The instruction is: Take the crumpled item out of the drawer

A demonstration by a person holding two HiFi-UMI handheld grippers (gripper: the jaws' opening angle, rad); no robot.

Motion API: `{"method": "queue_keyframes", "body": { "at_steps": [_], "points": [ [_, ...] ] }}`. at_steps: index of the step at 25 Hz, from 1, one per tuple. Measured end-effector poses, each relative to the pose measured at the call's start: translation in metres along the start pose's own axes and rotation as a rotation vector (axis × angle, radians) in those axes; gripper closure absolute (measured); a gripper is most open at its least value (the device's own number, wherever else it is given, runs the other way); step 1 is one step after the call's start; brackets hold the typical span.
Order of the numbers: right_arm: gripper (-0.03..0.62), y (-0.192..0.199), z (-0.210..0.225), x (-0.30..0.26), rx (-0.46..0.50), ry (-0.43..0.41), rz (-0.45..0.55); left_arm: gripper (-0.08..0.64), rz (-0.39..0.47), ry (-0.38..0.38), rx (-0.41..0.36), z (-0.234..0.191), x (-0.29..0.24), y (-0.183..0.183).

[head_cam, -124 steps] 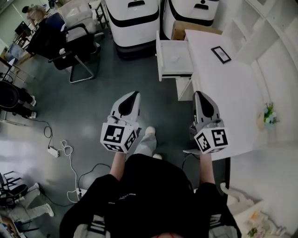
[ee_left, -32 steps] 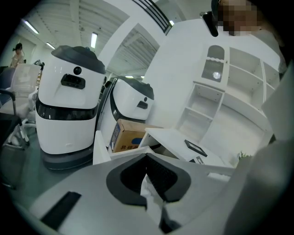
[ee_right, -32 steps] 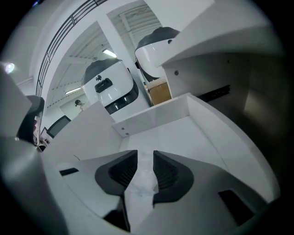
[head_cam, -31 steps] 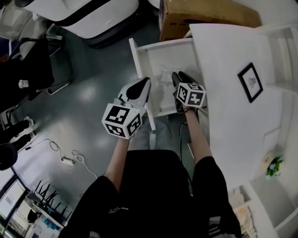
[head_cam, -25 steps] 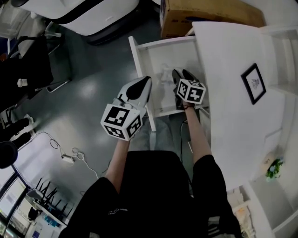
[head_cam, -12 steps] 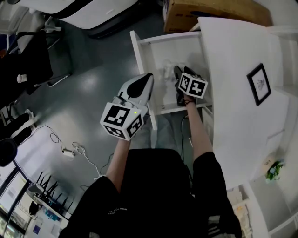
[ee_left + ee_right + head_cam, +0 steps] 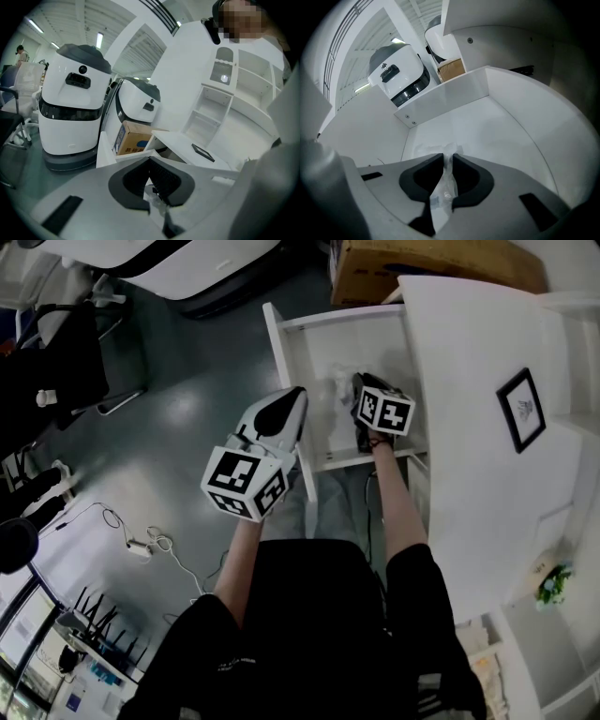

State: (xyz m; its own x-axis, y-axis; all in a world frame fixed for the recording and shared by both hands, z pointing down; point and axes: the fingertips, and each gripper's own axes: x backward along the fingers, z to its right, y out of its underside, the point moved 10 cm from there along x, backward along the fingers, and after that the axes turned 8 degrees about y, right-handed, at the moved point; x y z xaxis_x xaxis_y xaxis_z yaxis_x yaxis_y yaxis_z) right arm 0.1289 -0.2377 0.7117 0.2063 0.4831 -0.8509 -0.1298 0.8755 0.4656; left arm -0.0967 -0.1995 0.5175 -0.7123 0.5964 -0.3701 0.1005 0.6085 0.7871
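The white drawer (image 7: 286, 352) stands pulled out from under the desk. Inside it lies the crumpled item (image 7: 337, 383), a wad of clear, whitish film. My right gripper (image 7: 357, 388) reaches down into the drawer. In the right gripper view its jaws have just been closing, and the dark pads (image 7: 466, 171) now pinch the crumpled item (image 7: 446, 183) above the drawer floor (image 7: 487, 136). My left gripper (image 7: 295, 397) hovers over the drawer's left rim, outside it. Its pads (image 7: 164, 180) meet with nothing held.
A white desk top (image 7: 469, 381) with a small black picture frame (image 7: 518, 407) runs along the right. A cardboard box (image 7: 422, 268) sits behind the drawer, beside large white machines (image 7: 187, 268). An office chair (image 7: 56, 352) and floor cables (image 7: 141, 545) lie at the left.
The person has walked up to the drawer. The right gripper sank into the drawer and its jaws closed on the crumpled item. The left gripper kept still beside the rim.
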Motion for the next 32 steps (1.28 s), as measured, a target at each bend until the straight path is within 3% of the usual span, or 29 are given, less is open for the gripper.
{"method": "queue_keyframes", "body": {
  "at_steps": [13, 32],
  "points": [
    [0.568, -0.015, -0.006, 0.033, 0.037, -0.043, 0.055, 0.562, 0.014, -0.006, -0.032, 0.008, 0.015, -0.011],
    [0.568, -0.054, -0.054, 0.169, 0.149, -0.256, 0.323, 0.561, 0.071, -0.015, -0.113, 0.039, 0.072, -0.038]
  ]
}}
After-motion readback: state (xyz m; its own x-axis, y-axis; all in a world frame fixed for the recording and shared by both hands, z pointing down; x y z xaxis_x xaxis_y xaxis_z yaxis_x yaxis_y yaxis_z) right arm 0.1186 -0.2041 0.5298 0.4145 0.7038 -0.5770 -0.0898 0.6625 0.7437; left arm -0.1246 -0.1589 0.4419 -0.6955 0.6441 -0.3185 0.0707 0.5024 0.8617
